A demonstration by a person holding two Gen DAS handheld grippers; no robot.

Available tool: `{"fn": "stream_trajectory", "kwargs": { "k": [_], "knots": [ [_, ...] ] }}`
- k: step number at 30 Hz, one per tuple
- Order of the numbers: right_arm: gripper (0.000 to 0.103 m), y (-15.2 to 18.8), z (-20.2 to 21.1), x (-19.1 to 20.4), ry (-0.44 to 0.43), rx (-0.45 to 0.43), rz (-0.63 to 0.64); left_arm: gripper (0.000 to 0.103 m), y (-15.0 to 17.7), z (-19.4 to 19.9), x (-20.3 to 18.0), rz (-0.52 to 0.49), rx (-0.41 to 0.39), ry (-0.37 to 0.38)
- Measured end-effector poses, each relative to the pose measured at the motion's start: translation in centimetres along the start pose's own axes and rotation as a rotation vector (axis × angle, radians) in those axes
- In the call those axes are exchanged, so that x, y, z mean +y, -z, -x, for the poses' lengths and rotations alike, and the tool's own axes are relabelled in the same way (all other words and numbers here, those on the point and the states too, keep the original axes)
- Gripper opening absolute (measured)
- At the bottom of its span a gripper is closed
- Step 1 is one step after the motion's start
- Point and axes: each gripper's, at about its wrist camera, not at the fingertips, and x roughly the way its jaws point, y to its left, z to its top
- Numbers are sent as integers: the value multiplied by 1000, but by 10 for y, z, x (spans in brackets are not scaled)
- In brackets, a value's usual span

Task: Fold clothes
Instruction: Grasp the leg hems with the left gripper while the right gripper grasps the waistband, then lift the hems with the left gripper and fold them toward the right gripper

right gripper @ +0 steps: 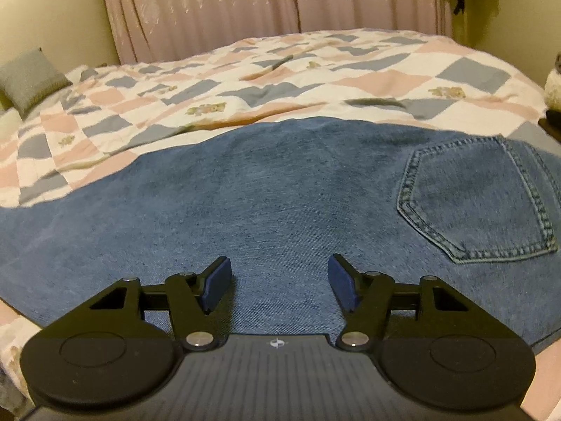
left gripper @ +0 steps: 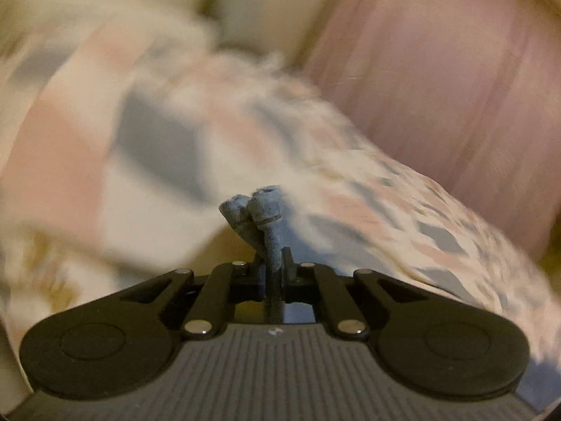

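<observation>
Blue jeans lie flat on the bed in the right wrist view, with a stitched back pocket at the right. My right gripper is open, just above the denim near its front edge, and holds nothing. In the left wrist view my left gripper is shut on a bunched fold of blue denim, lifted above the quilt. That view is strongly blurred by motion.
A pink, blue and white patchwork quilt covers the bed. A grey cushion lies at the far left. Pink curtains hang behind the bed. A white furry object sits at the right edge.
</observation>
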Motion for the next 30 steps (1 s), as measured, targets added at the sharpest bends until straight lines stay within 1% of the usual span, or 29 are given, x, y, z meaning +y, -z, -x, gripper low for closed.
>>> {"fn": "stream_trajectory", "kwargs": {
  "k": [1,3,4,6,8,9,10,11,12,13,14,15,17,19,20,22,23,25,28,29,30],
  "knots": [
    [60,0,2,-3,-10,-2,-17,4,-3,8,-28,-92,-20,34],
    [59,-3,6,-11,-36,-8,-72,4,2,26,-90,-282,-53,122],
    [59,-5,9,-18,-52,-13,-109,4,11,36,-124,-381,-68,178],
    [60,-8,15,-30,-86,-28,-185,4,38,49,-178,-536,-65,294],
    [60,-13,22,-44,-141,-38,-262,5,81,58,-224,-691,-32,403],
    [61,-16,25,-51,-169,-43,-300,5,104,61,-241,-767,-5,443],
    [61,-18,28,-58,-197,-48,-338,5,131,61,-256,-843,43,477],
    [61,-21,29,-65,-235,-41,-385,5,152,59,-265,-890,86,500],
    [61,-24,29,-72,-276,-32,-434,5,169,57,-271,-919,120,508],
    [61,-26,26,-77,-325,-8,-484,5,183,56,-274,-941,123,484],
    [61,-27,21,-81,-382,23,-533,5,189,55,-273,-946,105,468],
    [61,-27,14,-82,-443,58,-583,5,187,55,-271,-920,97,470],
    [61,-29,-5,-79,-567,148,-664,5,173,55,-267,-837,80,483],
    [61,-32,-27,-63,-658,246,-703,5,167,60,-265,-825,44,483],
    [61,-35,-38,-55,-684,284,-714,5,166,59,-266,-833,37,483],
    [61,-40,-66,-30,-729,391,-732,5,167,61,-265,-846,31,485],
    [61,-42,-77,-21,-747,425,-739,5,168,62,-264,-861,30,487],
    [61,-45,-97,-3,-765,469,-755,5,174,64,-263,-900,23,489],
    [61,-49,-118,14,-768,501,-765,6,185,69,-263,-966,29,490],
    [59,-49,-122,19,-767,507,-755,7,189,71,-261,-984,30,484],
    [48,-49,-127,23,-756,514,-739,10,188,73,-259,-993,26,478]
  ]
}}
